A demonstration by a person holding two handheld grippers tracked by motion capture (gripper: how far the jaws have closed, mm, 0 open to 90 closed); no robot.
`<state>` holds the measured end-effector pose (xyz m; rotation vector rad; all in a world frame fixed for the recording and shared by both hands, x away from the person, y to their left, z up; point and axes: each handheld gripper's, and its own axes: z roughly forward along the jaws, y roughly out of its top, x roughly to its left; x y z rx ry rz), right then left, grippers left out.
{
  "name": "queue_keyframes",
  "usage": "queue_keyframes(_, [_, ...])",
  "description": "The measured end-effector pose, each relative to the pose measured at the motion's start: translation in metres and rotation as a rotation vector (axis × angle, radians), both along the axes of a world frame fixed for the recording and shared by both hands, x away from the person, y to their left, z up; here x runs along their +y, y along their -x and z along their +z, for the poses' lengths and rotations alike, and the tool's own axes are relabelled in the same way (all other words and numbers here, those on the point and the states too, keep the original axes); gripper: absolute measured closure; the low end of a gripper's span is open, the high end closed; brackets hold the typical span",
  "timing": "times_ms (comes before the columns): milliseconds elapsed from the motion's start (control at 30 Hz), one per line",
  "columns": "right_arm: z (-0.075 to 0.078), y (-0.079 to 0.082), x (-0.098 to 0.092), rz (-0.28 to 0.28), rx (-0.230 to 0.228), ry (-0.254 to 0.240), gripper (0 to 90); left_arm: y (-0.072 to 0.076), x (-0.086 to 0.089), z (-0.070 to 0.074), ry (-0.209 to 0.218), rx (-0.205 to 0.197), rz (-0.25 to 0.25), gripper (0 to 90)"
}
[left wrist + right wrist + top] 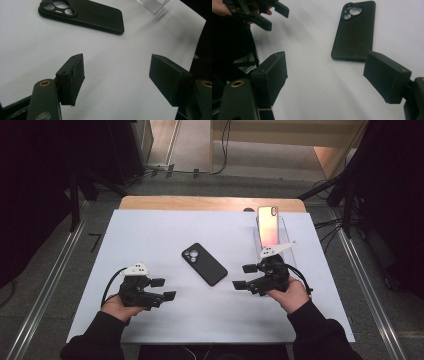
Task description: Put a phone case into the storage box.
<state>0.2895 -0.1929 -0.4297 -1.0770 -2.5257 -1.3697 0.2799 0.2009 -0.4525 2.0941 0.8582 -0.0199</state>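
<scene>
Two sets of fingers flank one black phone (204,264) that lies face down, camera side up, near the middle of the white worktop (150,232), and neither touches it. Start at your left: the left gripper (163,289) rests low by the near edge with its fingers (72,77) apart and nothing between them; in the left gripper view the phone sits ahead and off to the upper left, well apart. The phone's long axis runs on a diagonal, camera end toward the far left, plain end toward the near right. That plain end points at your right gripper (244,276), whose fingers (272,72) are also spread wide and bare; in the right gripper view the near short edge of the phone lies just beyond the gap, nearer the right-hand finger, so I judge your right hand the closer one, and it would need to line up across the narrow width. Farther right, a second phone (267,226) leans upright in a clear stand (286,232); the stand's base is hidden behind your right gripper, and its clear walls are hard to trace.
</scene>
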Motion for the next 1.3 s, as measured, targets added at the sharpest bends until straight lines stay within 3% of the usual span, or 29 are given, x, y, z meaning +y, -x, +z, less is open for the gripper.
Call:
queue_keyframes(333, [0.001,-0.023,0.033,0.021,-0.008,0.016,14.6,0.002,0.001,0.000,-0.001,0.003,-0.009,26.5])
queue_keyframes(433, [-0.001,-0.031,0.039,0.011,-0.003,0.030,0.0,0.002,0.002,0.000,-0.001,0.004,-0.005,26.5])
queue_keyframes(633, [-0.001,-0.043,0.046,-0.003,-0.006,-0.004,0.0,0.003,0.002,0.000,-0.001,0.003,-0.004,26.5])
queue_keyframes(867, [-0.006,-0.059,0.060,-0.051,-0.021,0.035,0.0,0.003,0.003,0.000,-0.005,0.003,0.001,26.5])
queue_keyframes(1067, [-0.017,-0.070,0.078,-0.101,-0.033,0.117,0.0,0.004,0.005,0.000,0.000,0.001,0.006,26.5])
queue_keyframes(1300, [-0.027,-0.081,0.092,-0.133,-0.047,0.142,0.0,0.005,0.007,-0.001,-0.003,0.003,0.011,26.5])
